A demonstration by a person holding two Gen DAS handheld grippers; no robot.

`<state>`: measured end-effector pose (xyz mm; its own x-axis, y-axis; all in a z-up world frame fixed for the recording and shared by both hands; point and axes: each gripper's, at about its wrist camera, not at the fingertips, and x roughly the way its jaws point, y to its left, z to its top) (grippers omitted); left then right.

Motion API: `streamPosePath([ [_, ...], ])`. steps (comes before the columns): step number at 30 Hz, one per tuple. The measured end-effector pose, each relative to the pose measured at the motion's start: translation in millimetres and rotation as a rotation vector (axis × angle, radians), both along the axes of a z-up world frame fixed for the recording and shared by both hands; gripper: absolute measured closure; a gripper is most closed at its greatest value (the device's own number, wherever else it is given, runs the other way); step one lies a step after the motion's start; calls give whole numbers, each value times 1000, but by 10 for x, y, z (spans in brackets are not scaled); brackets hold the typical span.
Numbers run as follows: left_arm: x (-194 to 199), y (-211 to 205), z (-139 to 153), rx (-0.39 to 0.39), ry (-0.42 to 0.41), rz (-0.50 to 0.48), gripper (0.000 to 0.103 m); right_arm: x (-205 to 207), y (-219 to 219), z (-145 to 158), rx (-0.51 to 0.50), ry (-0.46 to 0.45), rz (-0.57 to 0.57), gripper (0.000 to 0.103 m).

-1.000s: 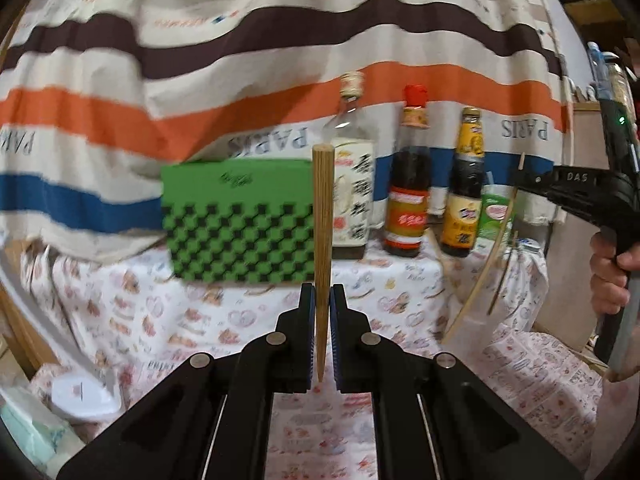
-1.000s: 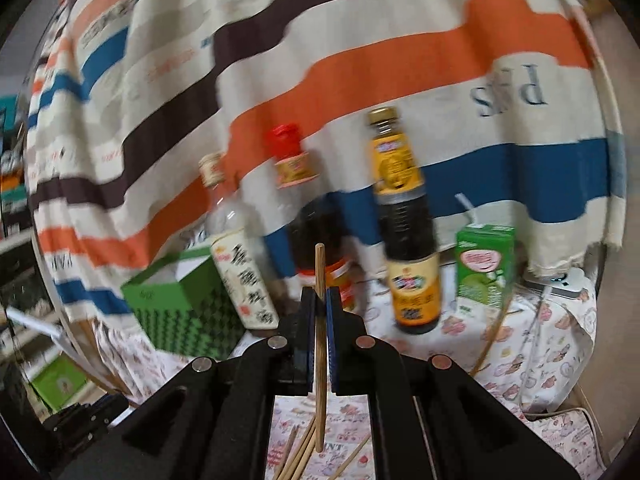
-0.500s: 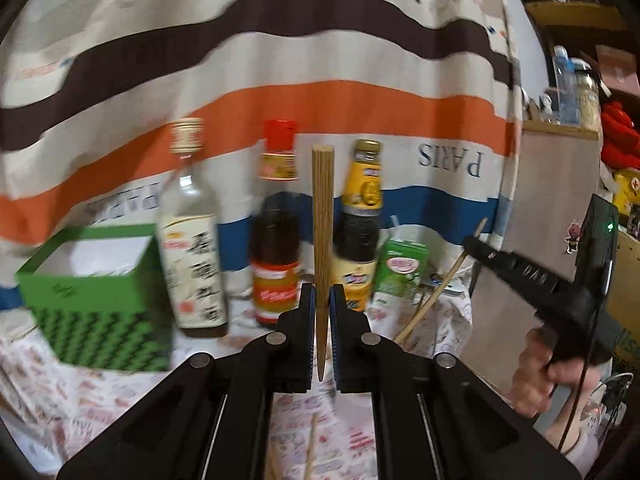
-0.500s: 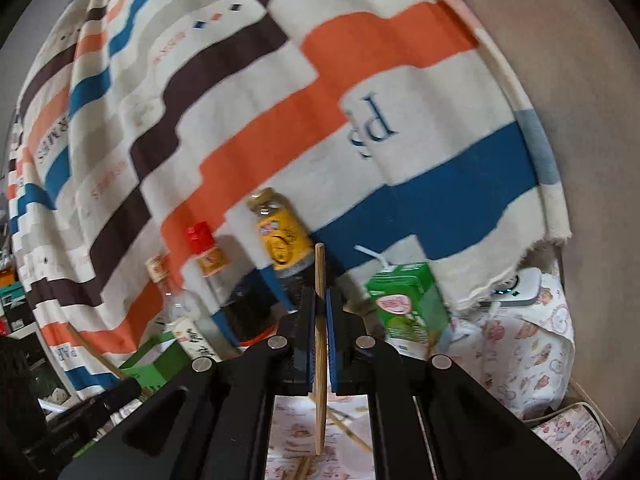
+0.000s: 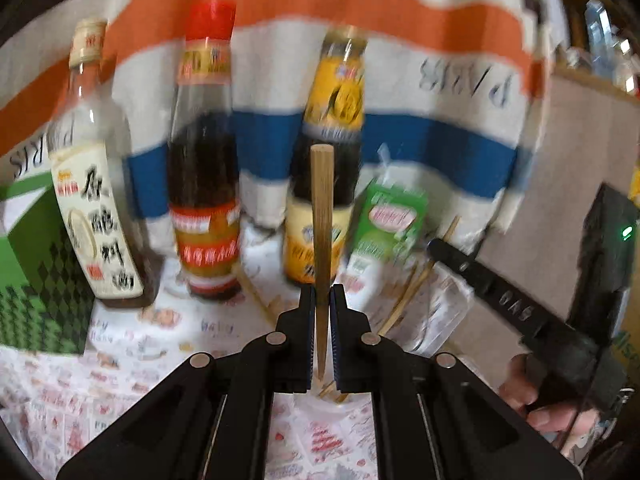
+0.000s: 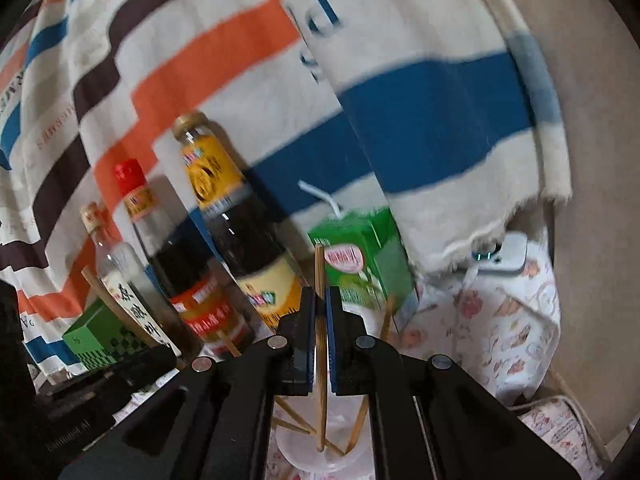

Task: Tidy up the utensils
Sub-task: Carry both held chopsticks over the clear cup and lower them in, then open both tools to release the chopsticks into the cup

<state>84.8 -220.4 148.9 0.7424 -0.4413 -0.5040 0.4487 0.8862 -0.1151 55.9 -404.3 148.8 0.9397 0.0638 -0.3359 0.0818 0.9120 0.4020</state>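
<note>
My left gripper (image 5: 321,290) is shut on a wooden chopstick (image 5: 322,208) that stands upright between its pads, in front of the bottles. My right gripper (image 6: 319,294) is shut on another chopstick (image 6: 319,268). Its lower end reaches down into a clear plastic cup (image 6: 296,454) that holds several chopsticks leaning apart. In the left wrist view the right gripper (image 5: 434,246) comes in from the right with a hand (image 5: 532,404) on its grip, its chopstick (image 5: 416,284) slanting down beside a clear cup (image 5: 440,312). The left gripper's chopstick (image 6: 114,308) shows at the lower left of the right wrist view.
Three sauce bottles stand in a row: a clear one (image 5: 94,208), a red-capped one (image 5: 204,184), a yellow-labelled one (image 5: 332,120). A green drink carton (image 5: 390,228) is beside them and a green checked box (image 5: 28,264) at the left. A striped cloth hangs behind.
The left gripper swung right and closer to the bottles; the green box slid to the picture's left edge. The right gripper rolled and sank over the cup. Both kept their chopsticks.
</note>
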Motion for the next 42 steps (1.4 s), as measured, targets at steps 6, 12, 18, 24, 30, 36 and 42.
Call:
streamPosePath([
  [6,193,-95,-215,-10,92,6,97,148,-185,-195,95,78,26,97],
  [12,411,-77,-412,-58,194,7,97,202,-322,-324,146,118,21,97],
  [18,472,-115,-527,-51,213,9,97,272,-404,-426,191,164,17,97],
  [24,607,-145,-584,-87,242,-14,96,331,-332,-456,187,198,26,97],
  [30,622,-271,-582,-11,191,10,96,335,-310,-449,190,217,33,92],
  [36,492,-196,-514,-1,81,10,66,287,-283,-362,122,220,-20,78],
  [42,277,-14,-329,64,-50,63,55,157,-148,-124,34,164,-6,53],
])
